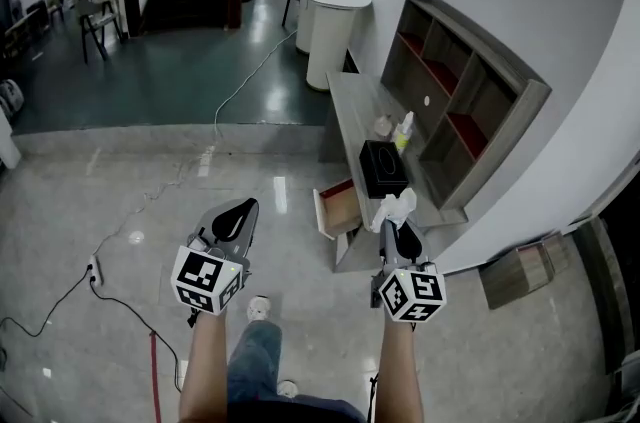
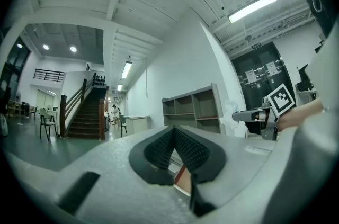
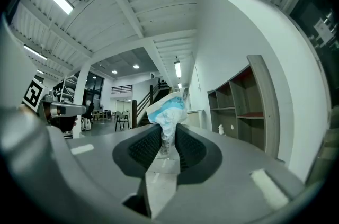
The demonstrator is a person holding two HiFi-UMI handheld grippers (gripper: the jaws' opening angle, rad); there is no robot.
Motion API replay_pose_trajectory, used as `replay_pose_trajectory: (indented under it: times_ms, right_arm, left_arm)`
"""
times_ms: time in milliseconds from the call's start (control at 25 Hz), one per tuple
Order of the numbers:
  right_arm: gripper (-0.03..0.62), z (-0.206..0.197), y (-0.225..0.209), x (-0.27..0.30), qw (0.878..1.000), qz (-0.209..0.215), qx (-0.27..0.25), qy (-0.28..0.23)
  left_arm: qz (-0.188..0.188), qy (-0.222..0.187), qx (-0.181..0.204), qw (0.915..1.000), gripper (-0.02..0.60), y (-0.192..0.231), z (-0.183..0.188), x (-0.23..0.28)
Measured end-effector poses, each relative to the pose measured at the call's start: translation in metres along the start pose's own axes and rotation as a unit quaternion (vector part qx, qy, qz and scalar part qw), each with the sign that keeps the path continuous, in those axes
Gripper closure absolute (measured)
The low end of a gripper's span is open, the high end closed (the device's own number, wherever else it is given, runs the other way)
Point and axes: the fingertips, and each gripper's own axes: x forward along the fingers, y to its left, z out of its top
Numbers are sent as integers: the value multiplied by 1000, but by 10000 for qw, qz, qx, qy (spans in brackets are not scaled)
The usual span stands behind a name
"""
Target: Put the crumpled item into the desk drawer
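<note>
In the head view my right gripper (image 1: 399,229) is shut on a crumpled white and blue item (image 1: 396,205), which sticks out past its tips. It hangs just right of the open desk drawer (image 1: 336,207), whose inside is reddish. The drawer belongs to a grey desk (image 1: 356,101) against the wall. In the right gripper view the crumpled item (image 3: 168,109) is pinched between the ribbed pads. My left gripper (image 1: 234,219) is held over the floor left of the drawer, its tips together on nothing (image 2: 174,132). The left gripper view also shows the right gripper (image 2: 254,115).
A black tissue box (image 1: 383,169) and a small bottle (image 1: 404,132) stand on the desk, under a wall shelf unit (image 1: 461,99). A white round counter (image 1: 329,19) is beyond. A power strip (image 1: 95,269) and cables lie on the floor at left, a cardboard box (image 1: 518,274) at right.
</note>
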Motion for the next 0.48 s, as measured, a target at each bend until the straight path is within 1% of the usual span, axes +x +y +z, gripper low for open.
replay_pose_trajectory:
  times_ms: [120, 240, 480]
  right_arm:
    - [502, -7, -6, 41, 10000, 24, -53, 47]
    - [500, -16, -10, 92, 9999, 9, -86, 107]
    - [500, -31, -22, 189, 9992, -118, -129, 347]
  left_arm:
    - [17, -14, -44, 10000, 581, 25, -8, 31]
    - [48, -25, -122, 9999, 581, 61, -18, 67]
    - [-151, 181, -279, 9993, 581, 124, -41, 150]
